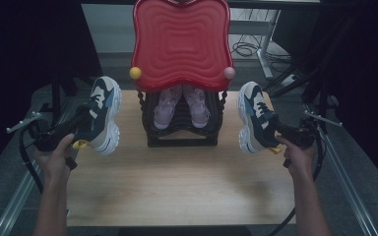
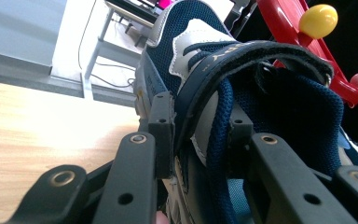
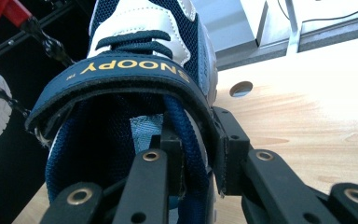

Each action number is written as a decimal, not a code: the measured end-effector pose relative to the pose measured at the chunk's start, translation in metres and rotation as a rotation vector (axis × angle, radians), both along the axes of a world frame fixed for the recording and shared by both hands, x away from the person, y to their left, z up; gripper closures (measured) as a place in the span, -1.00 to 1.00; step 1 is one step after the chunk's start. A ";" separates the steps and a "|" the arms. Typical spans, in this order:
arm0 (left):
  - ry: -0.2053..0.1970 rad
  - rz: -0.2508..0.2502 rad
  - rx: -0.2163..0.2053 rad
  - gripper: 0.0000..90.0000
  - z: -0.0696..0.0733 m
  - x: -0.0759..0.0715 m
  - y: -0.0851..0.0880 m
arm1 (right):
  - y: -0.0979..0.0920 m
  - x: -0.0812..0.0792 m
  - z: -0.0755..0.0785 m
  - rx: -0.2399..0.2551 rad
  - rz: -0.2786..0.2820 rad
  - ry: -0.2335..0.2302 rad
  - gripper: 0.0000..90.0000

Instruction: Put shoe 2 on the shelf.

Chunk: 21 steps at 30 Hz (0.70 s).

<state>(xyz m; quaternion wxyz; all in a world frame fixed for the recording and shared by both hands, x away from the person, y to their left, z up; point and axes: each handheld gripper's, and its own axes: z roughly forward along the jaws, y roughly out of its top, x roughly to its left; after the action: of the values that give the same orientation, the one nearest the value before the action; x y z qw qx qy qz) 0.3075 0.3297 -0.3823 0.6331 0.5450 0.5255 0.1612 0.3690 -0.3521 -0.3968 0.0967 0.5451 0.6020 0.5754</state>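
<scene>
— So where are the shoes?
— My left tongs (image 1: 81, 129) clamp the left sneaker's (image 1: 103, 115) collar, my right tongs (image 1: 274, 133) the right sneaker's (image 1: 254, 118), either side of the black rack (image 1: 182, 129) with its red lid (image 1: 181, 42), over the counter (image 1: 177, 182).

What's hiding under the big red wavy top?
Under the red top, a pair of pink shoes sits on the black rack, toes toward the camera. Their heels are covered by the top.

Sneakers (image 1: 103, 115) (image 1: 254, 118) flanking rack (image 1: 182, 132) — tabletop (image 1: 177, 182)
</scene>
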 end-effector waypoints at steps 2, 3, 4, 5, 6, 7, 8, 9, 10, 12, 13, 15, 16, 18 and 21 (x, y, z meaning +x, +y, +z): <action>-0.001 0.005 0.004 0.59 0.003 0.000 0.000 | -0.001 0.000 0.003 0.005 -0.005 -0.003 0.70; -0.005 0.006 0.007 0.59 0.005 0.001 0.001 | -0.001 0.000 0.005 0.004 -0.007 -0.010 0.70; -0.007 0.005 0.008 0.59 0.007 0.001 0.001 | -0.001 0.001 0.007 0.008 -0.009 -0.013 0.70; -0.008 0.006 0.006 0.59 0.009 0.002 0.000 | -0.001 0.001 0.009 0.013 -0.010 -0.019 0.70; -0.011 0.006 0.010 0.59 0.011 0.002 0.000 | -0.001 0.001 0.011 0.016 -0.010 -0.023 0.70; -0.015 0.007 0.013 0.59 0.013 0.002 0.000 | -0.001 0.001 0.013 0.022 -0.011 -0.022 0.70; -0.017 0.008 0.013 0.59 0.014 0.002 0.000 | -0.001 0.001 0.016 0.025 -0.011 -0.028 0.70; -0.019 0.009 0.014 0.59 0.016 0.003 0.000 | -0.001 0.002 0.018 0.023 -0.011 -0.035 0.70; -0.020 0.008 0.011 0.59 0.018 0.003 -0.001 | -0.001 0.002 0.021 0.024 -0.012 -0.041 0.70; -0.024 0.007 0.011 0.59 0.021 0.004 0.000 | 0.000 0.002 0.025 0.033 -0.013 -0.043 0.70; -0.027 0.006 0.008 0.59 0.024 0.004 0.000 | -0.001 0.003 0.027 0.029 -0.012 -0.049 0.70; -0.032 0.006 0.005 0.59 0.029 0.005 -0.001 | -0.001 0.004 0.032 0.034 -0.015 -0.054 0.70; -0.036 0.006 0.006 0.59 0.031 0.006 -0.001 | -0.001 0.004 0.033 0.033 -0.015 -0.060 0.70; -0.045 0.004 0.005 0.59 0.036 0.007 -0.002 | -0.001 0.005 0.037 0.048 -0.018 -0.061 0.70; -0.059 0.006 0.002 0.59 0.044 0.008 -0.003 | -0.002 0.008 0.044 0.062 -0.020 -0.078 0.70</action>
<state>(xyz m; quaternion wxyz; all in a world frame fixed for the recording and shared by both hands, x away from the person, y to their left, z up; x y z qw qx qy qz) 0.3159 0.3268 -0.3386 0.6476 0.5389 0.5079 0.1796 0.3767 -0.3538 -0.3533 0.1087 0.5310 0.5744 0.6134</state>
